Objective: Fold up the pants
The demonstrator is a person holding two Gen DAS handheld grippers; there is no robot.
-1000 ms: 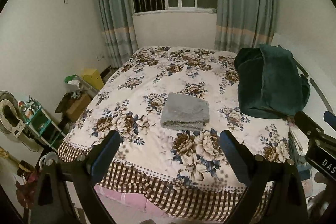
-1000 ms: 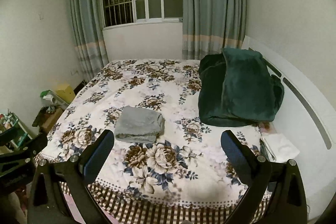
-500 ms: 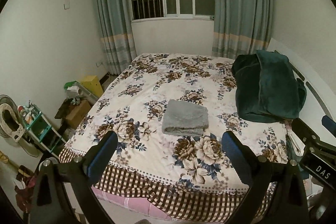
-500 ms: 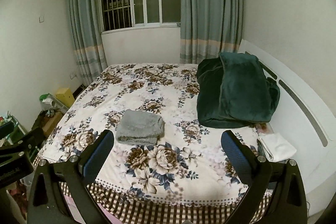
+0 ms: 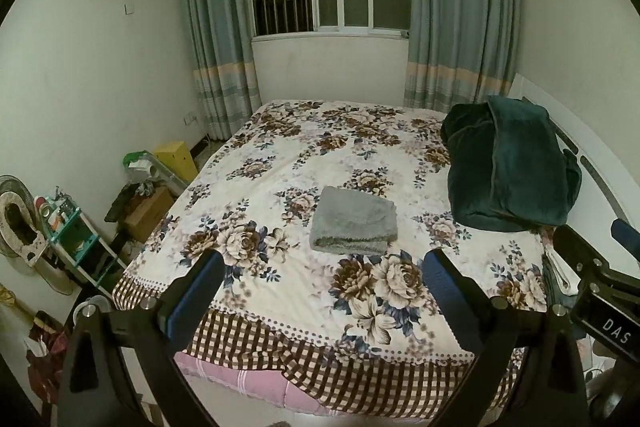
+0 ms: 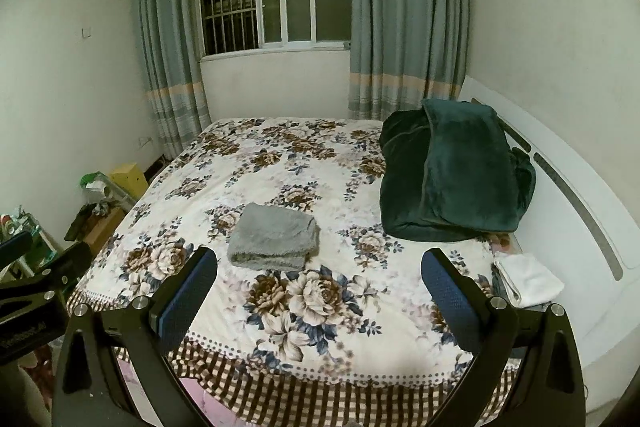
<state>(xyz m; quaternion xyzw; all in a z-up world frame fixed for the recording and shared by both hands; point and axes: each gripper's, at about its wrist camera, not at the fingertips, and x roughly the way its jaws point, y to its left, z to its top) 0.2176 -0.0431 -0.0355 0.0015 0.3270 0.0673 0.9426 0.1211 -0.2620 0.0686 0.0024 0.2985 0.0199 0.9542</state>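
Observation:
The grey pants (image 5: 354,221) lie folded into a small flat rectangle on the floral bedspread (image 5: 280,267), near the middle of the bed; they also show in the right wrist view (image 6: 274,237). My left gripper (image 5: 320,295) is open and empty, held back from the bed's near edge, well short of the pants. My right gripper (image 6: 320,293) is open and empty too, also back at the near edge. Each gripper's body shows at the side of the other's view.
A dark green blanket (image 6: 456,171) is piled at the right by the white headboard (image 6: 580,211). A folded white cloth (image 6: 530,279) lies at the bed's right corner. Boxes and a small shelf (image 5: 68,227) crowd the floor at the left. Window and curtains stand behind.
Both grippers have drawn back and tilted up from the bed, so the pants look smaller and lower in view. The pants have not moved.

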